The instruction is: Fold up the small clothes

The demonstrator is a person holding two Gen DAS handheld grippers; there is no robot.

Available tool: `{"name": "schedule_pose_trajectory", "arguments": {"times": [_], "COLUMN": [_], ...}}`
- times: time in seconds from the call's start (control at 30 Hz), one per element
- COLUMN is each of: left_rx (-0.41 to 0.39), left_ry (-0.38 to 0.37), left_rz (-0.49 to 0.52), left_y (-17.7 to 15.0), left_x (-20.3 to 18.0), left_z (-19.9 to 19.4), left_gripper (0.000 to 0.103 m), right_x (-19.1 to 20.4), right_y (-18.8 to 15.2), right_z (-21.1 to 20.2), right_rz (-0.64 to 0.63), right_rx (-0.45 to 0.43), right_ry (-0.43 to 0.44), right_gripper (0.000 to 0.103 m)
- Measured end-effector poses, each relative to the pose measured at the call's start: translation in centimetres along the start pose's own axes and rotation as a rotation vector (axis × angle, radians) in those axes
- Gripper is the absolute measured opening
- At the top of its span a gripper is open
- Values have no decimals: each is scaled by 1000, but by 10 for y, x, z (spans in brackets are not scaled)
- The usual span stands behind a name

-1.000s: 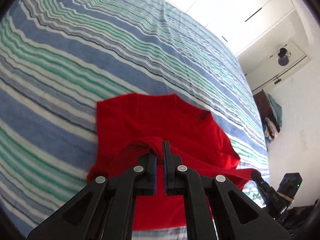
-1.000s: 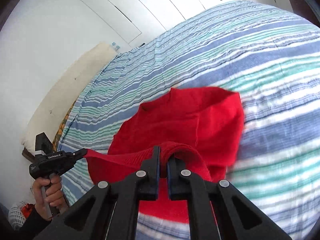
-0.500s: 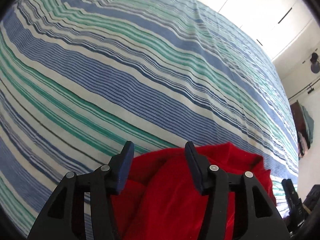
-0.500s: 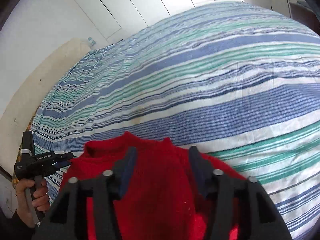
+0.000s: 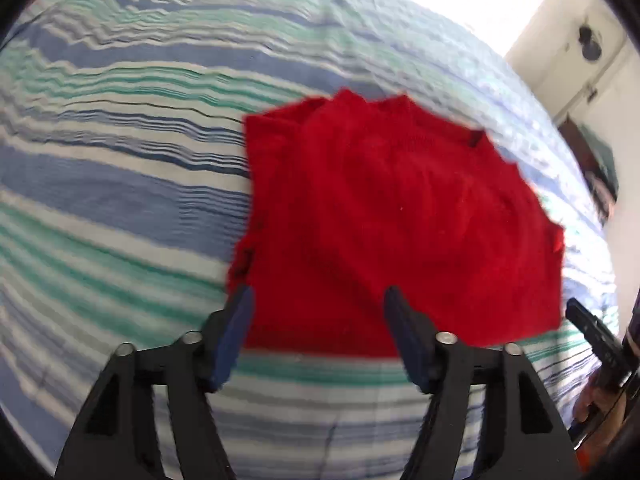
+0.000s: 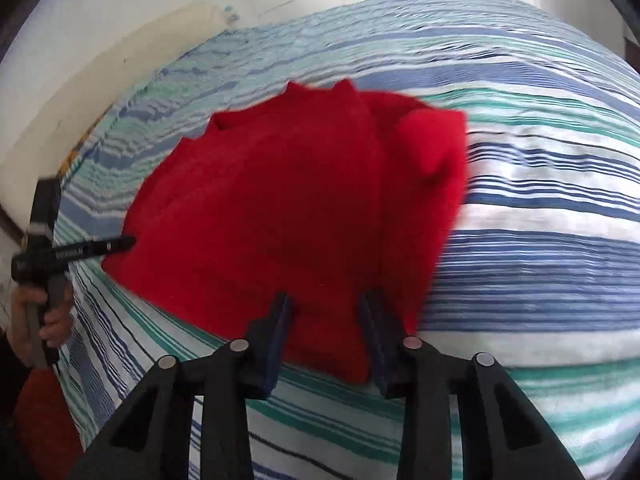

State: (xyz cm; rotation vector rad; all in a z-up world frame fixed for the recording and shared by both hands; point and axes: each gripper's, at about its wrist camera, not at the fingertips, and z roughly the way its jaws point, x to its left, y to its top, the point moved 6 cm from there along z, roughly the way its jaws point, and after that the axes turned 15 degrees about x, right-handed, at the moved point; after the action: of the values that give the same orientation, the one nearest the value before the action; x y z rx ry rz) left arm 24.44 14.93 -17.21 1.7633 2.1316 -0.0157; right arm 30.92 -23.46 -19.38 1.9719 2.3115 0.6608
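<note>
Left gripper (image 5: 318,308) hangs just above the near hem of the red garment (image 5: 392,220), with its jaws opening and already wide. No cloth lies between the pads; the hem shows in the gap beneath them, unpinched. Right gripper (image 6: 326,312) hangs over the same near edge, toward the garment's right corner. Its jaws are closing from a middling gap. Red cloth shows in that gap, but the pads do not press on it, so nothing is held on either side.

Position of the work: the garment lies flat on the striped bedspread (image 5: 120,184), directly ahead of and below both grippers, with the neckline at the far end. A doubled layer along the far edge and a small rounded lump of cloth (image 6: 432,140), ahead and to the right of the right gripper, suggest one fold is in place. This reading is a judgement; motion blur prevents confirmation of the layer count.

Reason for the arrangement: both tools point steeply down at the edge nearest them, one toward each side of the hem. This is the stance suited to taking two matched grips, so that the cloth can be carried level. The left tool's handle and the hand (image 6: 44,312) that bears it are seen far to the left of the right gripper.

Caution: knit cloth is soft and thick. A shallow pinch may take only the upper layer.
</note>
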Motion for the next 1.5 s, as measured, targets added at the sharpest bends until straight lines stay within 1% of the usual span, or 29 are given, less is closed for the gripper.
{"name": "schedule_pose_trajectory", "arguments": {"times": [0.03,0.07,0.1,0.17,0.23,0.3,0.37,0.4,0.43,0.47,0.53,0.6,0.67,0.73,0.8,0.87,0.93,1.1,1.13,1.17,1.23,1.3,1.33,1.37,1.4,1.47,1.5], "left_rx": [-26,-54,-66,-38,8,49,44,37,38,35,21,12,29,25,25,28,32,33,30,19,-36,-95,-105,-103,-93,-41,-6], "left_ry": [8,20,26,37,63,104,137,142,138,119,101,130,165,187,186,181,181,192,185,158,39,-30,-56,-93,-117,-183,-203], "left_rz": [-22,-47,-68,-103,-128,-122,-87,-77,-81,-91,-103,-76,-51,-40,-37,-26,-15,-12,-29,-36,-45,-83,-100,-127,-145,-158,-157], "left_y": [-8,-20,-32,-57,-73,-93,-104,-107,-110,-111,-114,-117,-121,-122,-123,-125,-126,-125,-124,-120,-105,-75,-60,-37,-21,10,27], "left_x": [5,13,21,37,45,55,56,54,52,50,45,39,39,37,36,36,37,36,35,34,33,39,42,46,48,46,44], "left_z": [-11,-22,-27,-23,-10,1,1,-2,-3,-6,-9,-1,13,19,19,19,20,19,11,4,-20,-42,-47,-49,-47,-32,-20], "left_gripper": [88,91,91,91,91,89,89,89,89,89,89,92,95,97,98,99,100,100,95,86,86,86,87,87,88,89,89], "right_x": [6,13,18,23,22,15,3,0,-3,-3,-4,-7,-10,-5,3,12,17,15,14,15,15,16,16,16,16,17,18], "right_y": [-1,-3,-8,-24,-47,-76,-109,-122,-130,-132,-128,-127,-128,-129,-133,-134,-133,-133,-133,-133,-134,-136,-136,-136,-135,-134,-133], "right_z": [-17,-32,-45,-58,-58,-47,-33,-27,-29,-32,-32,-29,-25,-21,-18,-14,-11,-8,-8,-8,-8,-9,-8,-9,-8,-7,-6], "right_rz": [-24,-46,-55,-23,45,125,214,253,274,280,273,277,283,248,173,109,80,77,76,75,72,73,72,72,70,60,54], "right_rx": [-34,-70,-99,-126,-121,-90,-29,-13,-37,-58,-32,-30,-51,-74,-84,-90,-91,-91,-92,-92,-91,-92,-93,-94,-93,-87,-84], "right_ry": [-12,-5,4,25,59,71,69,82,108,119,118,119,121,89,42,-10,-47,-34,-34,-36,-39,-41,-42,-41,-40,-43,-45], "right_gripper": [46,52,54,59,60,60,60,60,60,60,60,60,61,61,68,76,78,81,81,81,81,81,81,82,82,85,86]}}
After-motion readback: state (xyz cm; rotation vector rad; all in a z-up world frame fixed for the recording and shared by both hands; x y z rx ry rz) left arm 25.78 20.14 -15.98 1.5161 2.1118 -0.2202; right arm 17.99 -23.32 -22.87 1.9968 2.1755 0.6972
